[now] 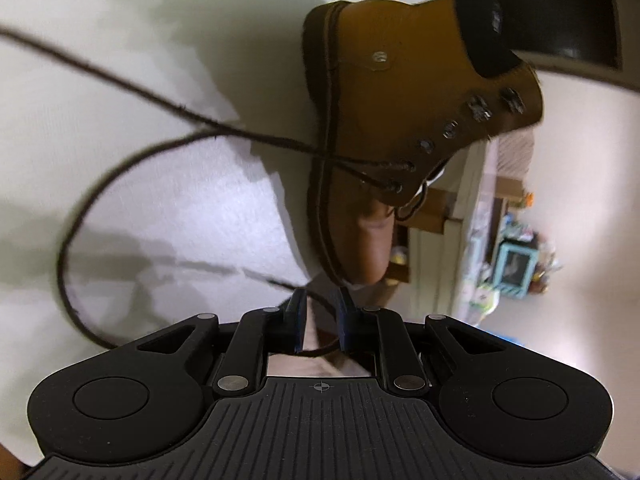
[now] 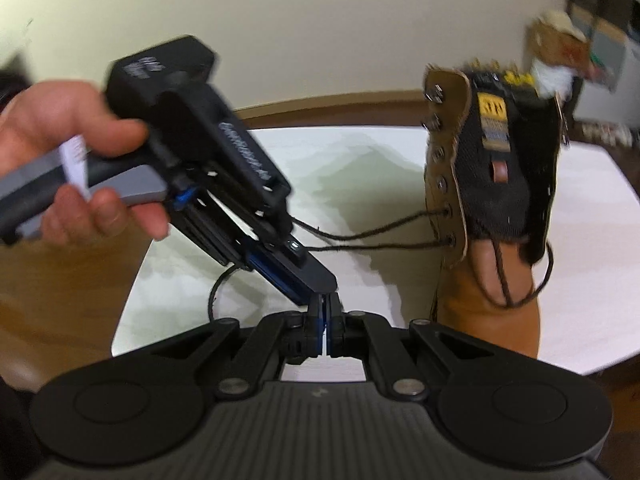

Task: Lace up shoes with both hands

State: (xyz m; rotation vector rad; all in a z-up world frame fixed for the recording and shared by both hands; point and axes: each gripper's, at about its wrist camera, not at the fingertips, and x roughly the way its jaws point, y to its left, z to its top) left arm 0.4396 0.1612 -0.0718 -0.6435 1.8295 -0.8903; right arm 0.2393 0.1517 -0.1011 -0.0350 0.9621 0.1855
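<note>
Boot blurred, lace loose; left gripper slightly parted, right gripper closed, any hold hidden.

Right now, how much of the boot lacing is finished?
Done: the lace passes only through the two lowest eyelets of the boot. In hand: the left gripper is open around a lace strand; the right gripper is shut, whether on the lace is unclear. Left: the upper eyelets and hooks are bare.

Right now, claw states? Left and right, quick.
Left claw: open; dark bootlace crosses behind its fingers, not pinched.
Right claw: shut; whether it pinches the lace cannot be told.
</note>
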